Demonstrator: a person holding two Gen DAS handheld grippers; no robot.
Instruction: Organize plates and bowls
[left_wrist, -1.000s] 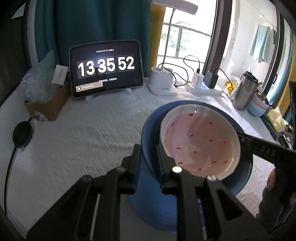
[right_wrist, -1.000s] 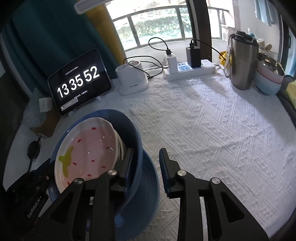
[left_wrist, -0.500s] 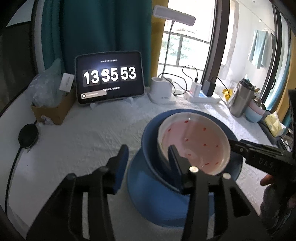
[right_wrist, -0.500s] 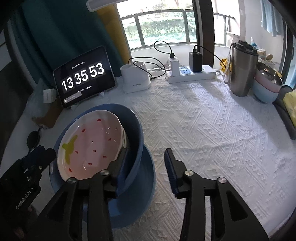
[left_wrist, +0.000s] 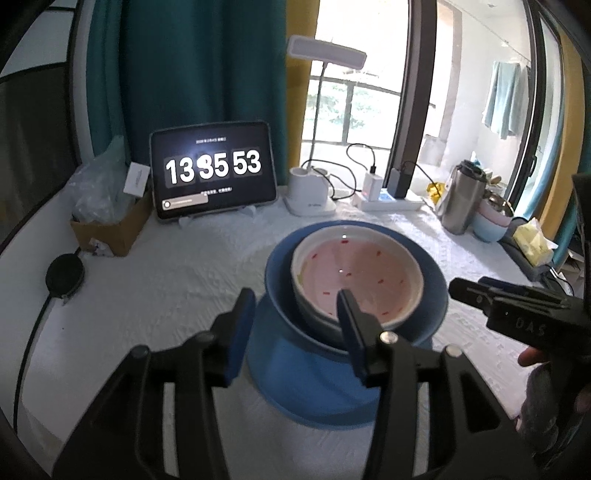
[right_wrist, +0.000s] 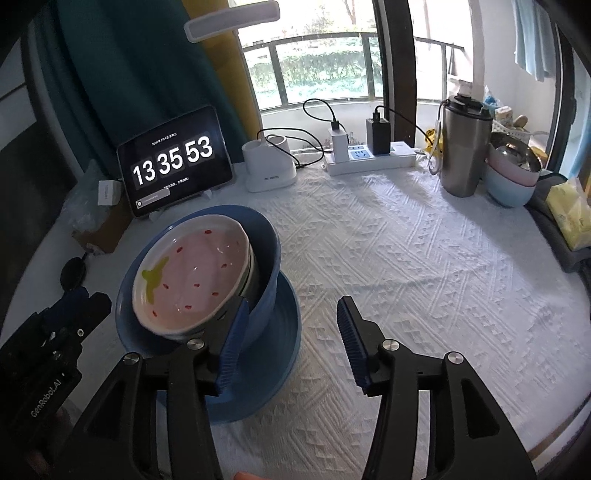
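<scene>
A stack stands on the white tablecloth: a blue plate (right_wrist: 273, 373) at the bottom, a blue bowl (right_wrist: 264, 254) on it, and a pink strawberry-patterned dish (right_wrist: 195, 273) nested in the bowl. The same plate (left_wrist: 314, 391), bowl (left_wrist: 432, 295) and pink dish (left_wrist: 354, 273) show in the left wrist view. My left gripper (left_wrist: 295, 317) is open and empty, just in front of the stack. My right gripper (right_wrist: 291, 325) is open and empty at the stack's right side, its left finger (right_wrist: 232, 332) close to the bowl.
A tablet clock (right_wrist: 173, 162) stands at the back left beside a cardboard box (left_wrist: 114, 221). A lamp base (right_wrist: 269, 170), a power strip (right_wrist: 369, 158), a steel flask (right_wrist: 461, 147) and stacked pastel bowls (right_wrist: 513, 177) line the back. Yellow tissues (right_wrist: 569, 214) lie at the right.
Both grippers have opened, let go of the blue bowl's rim and drawn back. The bowl with the pink dish now rests level on the blue plate.
</scene>
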